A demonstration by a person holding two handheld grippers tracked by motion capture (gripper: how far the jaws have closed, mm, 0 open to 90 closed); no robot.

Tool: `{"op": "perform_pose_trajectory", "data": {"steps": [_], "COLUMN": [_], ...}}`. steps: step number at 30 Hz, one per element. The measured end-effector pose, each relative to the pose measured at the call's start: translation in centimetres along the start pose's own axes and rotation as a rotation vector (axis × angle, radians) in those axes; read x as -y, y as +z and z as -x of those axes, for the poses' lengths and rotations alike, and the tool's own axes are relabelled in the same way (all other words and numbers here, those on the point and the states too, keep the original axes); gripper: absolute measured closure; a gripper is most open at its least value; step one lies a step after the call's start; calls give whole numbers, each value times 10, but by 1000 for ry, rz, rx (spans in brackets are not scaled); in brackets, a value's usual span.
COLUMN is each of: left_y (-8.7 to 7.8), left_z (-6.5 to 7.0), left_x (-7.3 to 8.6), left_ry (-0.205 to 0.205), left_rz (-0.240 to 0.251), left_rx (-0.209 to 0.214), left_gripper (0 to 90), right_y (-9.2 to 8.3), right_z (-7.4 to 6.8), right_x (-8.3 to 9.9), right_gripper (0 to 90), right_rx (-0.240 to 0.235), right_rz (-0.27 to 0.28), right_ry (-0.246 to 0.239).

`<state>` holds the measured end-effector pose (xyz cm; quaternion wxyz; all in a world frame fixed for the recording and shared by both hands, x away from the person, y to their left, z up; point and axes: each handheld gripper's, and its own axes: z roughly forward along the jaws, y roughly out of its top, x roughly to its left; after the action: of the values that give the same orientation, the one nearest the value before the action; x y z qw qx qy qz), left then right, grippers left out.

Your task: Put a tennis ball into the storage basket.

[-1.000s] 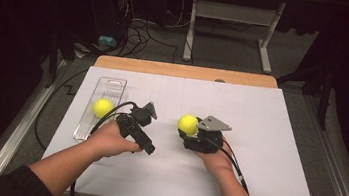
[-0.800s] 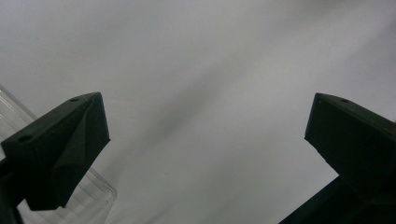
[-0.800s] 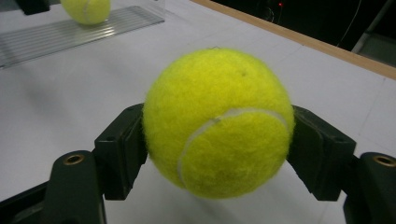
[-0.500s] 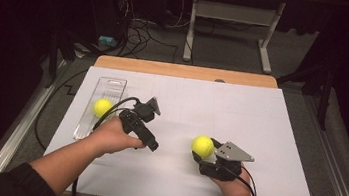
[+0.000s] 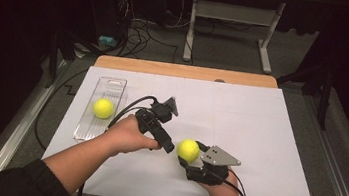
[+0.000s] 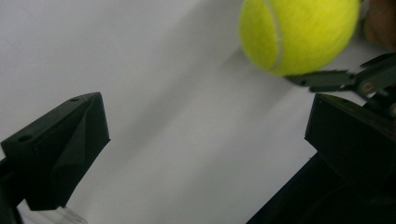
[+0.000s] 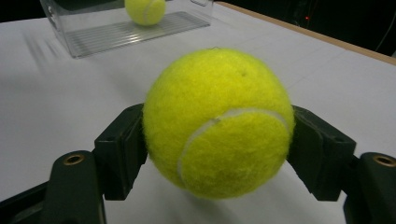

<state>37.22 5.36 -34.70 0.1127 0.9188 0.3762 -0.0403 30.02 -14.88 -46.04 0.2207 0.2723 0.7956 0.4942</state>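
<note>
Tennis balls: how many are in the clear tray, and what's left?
Done: one tennis ball lies in the clear tray. In hand: the right hand-held gripper is shut on the second tennis ball, out on the white table cover and well apart from the tray. The left hand-held gripper is open and holds nothing. Left, presumably: carrying the second ball to the tray.

I see a wooden table [image 5: 186, 71] covered by white paper [image 5: 259, 133]. On the paper's left part lies a clear tray [image 5: 89, 130], lengthwise beside its left edge.
</note>
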Motion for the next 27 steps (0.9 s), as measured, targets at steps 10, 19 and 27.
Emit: {"op": "perform_pose_trajectory", "data": {"steps": [10,19,27], "left_y": [14,28,26], "left_z": [16,25,28], "left_x": [-15,-22,-22], "left_ry": [46,64,88], "left_rz": [-36,-51,-32], "left_rx": [38,76,88], "left_gripper": [6,107,272], "right_y": [9,7,7], "right_z": [-14,-19,-17], "right_x": [-5,-10,-10], "right_gripper": [271,270,257], "right_rx": [-30,-43,-43], "right_rz": [11,46,49], "right_ry": [-12,-26,-31]}}
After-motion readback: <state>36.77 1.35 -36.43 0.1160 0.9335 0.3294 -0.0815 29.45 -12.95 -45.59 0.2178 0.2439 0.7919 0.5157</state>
